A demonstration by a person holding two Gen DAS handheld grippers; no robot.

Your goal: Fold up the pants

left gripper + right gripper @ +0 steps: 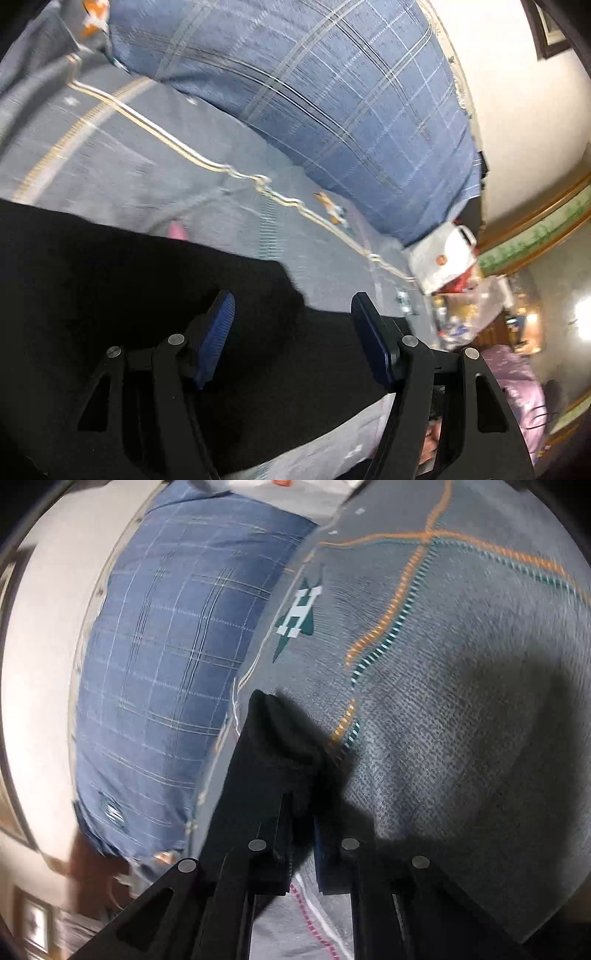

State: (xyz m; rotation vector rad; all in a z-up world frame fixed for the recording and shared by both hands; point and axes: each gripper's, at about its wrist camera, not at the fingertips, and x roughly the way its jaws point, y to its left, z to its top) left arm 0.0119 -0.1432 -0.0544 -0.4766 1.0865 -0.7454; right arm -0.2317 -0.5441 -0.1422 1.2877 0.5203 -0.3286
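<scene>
Black pants (122, 295) spread on a grey bedspread (122, 162) with woven orange, teal and white lines, covering the lower left of the left wrist view. Left gripper (293, 308) hovering over the pants' edge, blue-padded fingers (219, 325) spread wide, nothing between them but the dark cloth lying below; touching the cloth or not, cannot tell. Beyond the pants, a blue plaid pillow (314, 99) lying on the bedspread against a pale wall (524, 122). Near the pillow's far end, a white bag (443, 258) and blurred clutter past the bed's edge. A framed picture (546, 33) high on the wall. Much motion blur across this view.

In the right wrist view, right gripper (301, 812) with fingers pressed together, pinching a fold of the pants (273, 746). Cloth rising out of the fingers as a narrow black ridge, its tip reaching up toward the seam between pillow (166, 657) and bedspread (461, 664). Pinched fold lifted off the bedspread, casting a dark shadow to its right. Just beyond the tip, a teal and white emblem (297, 616) woven into the bedspread, and a wavy orange and teal stitched line (380, 635) running down beside the pants. Below the fingers, a strip of bedspread with a pink and white line (314, 919). Pillow lying left of the gripper, pale wall (33, 664) behind it.
</scene>
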